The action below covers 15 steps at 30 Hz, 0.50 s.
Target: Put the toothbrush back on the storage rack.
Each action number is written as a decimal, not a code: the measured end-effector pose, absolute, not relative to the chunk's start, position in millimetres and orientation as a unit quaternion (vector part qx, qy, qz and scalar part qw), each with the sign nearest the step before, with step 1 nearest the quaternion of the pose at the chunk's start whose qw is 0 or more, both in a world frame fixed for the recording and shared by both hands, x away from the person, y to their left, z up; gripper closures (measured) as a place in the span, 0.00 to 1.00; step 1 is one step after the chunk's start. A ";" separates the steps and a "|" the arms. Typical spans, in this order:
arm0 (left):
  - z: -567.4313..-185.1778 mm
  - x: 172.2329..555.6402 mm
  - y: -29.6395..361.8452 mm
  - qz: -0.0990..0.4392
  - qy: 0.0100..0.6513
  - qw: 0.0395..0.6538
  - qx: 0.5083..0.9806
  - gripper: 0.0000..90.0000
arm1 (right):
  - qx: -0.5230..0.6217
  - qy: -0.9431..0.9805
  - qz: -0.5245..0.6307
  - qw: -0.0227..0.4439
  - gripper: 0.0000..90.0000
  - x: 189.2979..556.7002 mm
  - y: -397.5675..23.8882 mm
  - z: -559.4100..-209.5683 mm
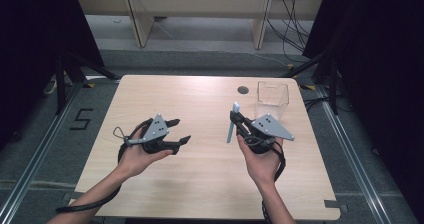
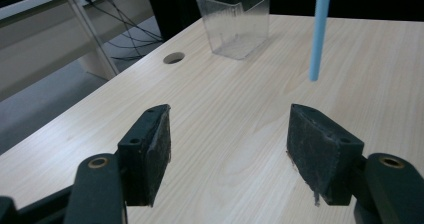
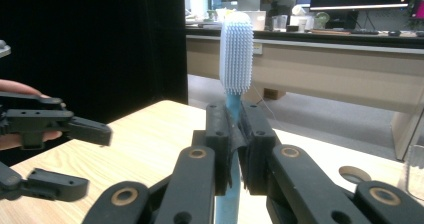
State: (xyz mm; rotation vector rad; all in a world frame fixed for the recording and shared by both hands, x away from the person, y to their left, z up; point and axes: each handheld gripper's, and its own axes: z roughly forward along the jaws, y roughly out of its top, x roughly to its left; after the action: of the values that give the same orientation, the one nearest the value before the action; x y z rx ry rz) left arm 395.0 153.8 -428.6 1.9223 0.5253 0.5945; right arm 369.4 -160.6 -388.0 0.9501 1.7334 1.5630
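Note:
A light-blue toothbrush (image 1: pixel 231 126) with a white bristle head (image 3: pixel 236 54) stands nearly upright over the middle right of the wooden table (image 1: pixel 200 179). My right gripper (image 1: pixel 235 118) is shut on its handle, the pads pinching it just below the head (image 3: pixel 234 129). A clear plastic container (image 1: pixel 272 100) stands at the table's back right, just behind that gripper. My left gripper (image 1: pixel 181 130) hovers over the table's left half, open with nothing between its pads (image 2: pixel 227 149). In the left gripper view the toothbrush handle (image 2: pixel 319 29) hangs ahead of the jaws and the container (image 2: pixel 235 19) lies beyond it.
A round cable hole (image 1: pixel 243 90) sits in the tabletop left of the container. Bare wood lies between the two hands and along the front edge. Beyond the table's far edge are pale furniture legs and cables on the floor.

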 end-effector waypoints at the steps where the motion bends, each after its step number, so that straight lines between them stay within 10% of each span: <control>1: -431.6 393.6 162.4 0.240 0.228 0.513 0.792 0.36 | 0.369 0.650 0.592 0.303 0.94 368.7 -160.7 -388.2; 15: -449.5 380.3 202.9 0.249 0.262 0.533 0.765 0.35 | 0.376 0.650 0.579 0.318 0.94 372.5 -173.6 -389.2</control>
State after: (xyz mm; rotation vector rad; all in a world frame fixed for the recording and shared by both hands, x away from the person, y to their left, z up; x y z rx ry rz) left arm 380.3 202.9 -449.5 1.8245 0.6238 0.5933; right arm 372.5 -173.6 -389.2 0.9889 1.7111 1.5225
